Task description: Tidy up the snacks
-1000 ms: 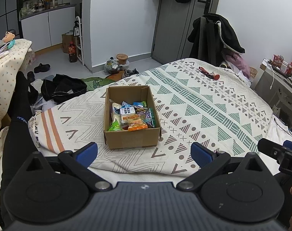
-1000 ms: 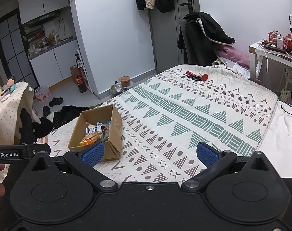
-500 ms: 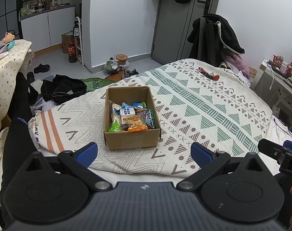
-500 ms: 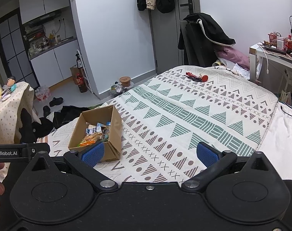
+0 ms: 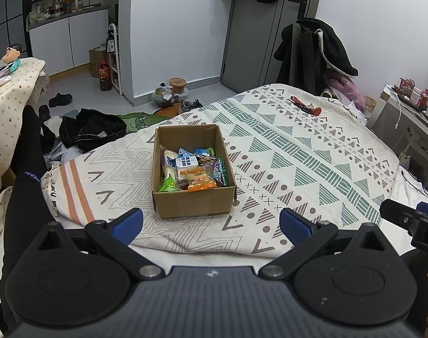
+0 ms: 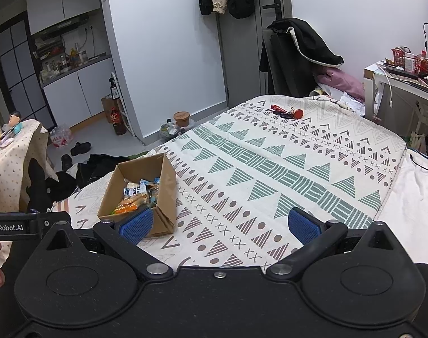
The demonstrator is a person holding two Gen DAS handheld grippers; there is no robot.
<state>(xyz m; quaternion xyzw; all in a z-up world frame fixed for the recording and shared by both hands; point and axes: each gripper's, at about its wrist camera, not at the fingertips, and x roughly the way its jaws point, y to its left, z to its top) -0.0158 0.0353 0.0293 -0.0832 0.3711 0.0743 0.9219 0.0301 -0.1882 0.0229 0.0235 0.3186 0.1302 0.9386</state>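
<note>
So there's an open cardboard box [image 5: 192, 169] sitting on the patterned bedspread [image 5: 298, 155], just left of center in the left wrist view and toward the lower left in the right wrist view [image 6: 140, 194]. It's packed with wrapped snacks [image 5: 192, 169]: an orange packet [image 5: 201, 183] at the near edge, a bright green one [image 5: 166, 185] in the near left corner, a white and blue packet [image 5: 186, 162] in the middle, plus some darker wrappers on the right side.

The left gripper [image 5: 211, 224] sits low in its frame with its blue fingertips [image 5: 128, 225] spread wide, nothing between them, hanging just short of the box's near wall. The right gripper [image 6: 219, 224] is spread wide too and empty, over the bedspread, with its left blue pad [image 6: 136, 225] overlapping the box's near corner in the picture. Can't tell whether it actually touches.

Further back on the bed, upper right of center, there's a small red item [image 5: 305, 107] lying by itself. A black coat [image 5: 318, 48] is draped over a chair behind the bed, and dark clothes [image 5: 92, 129] are on the floor to the left.
</note>
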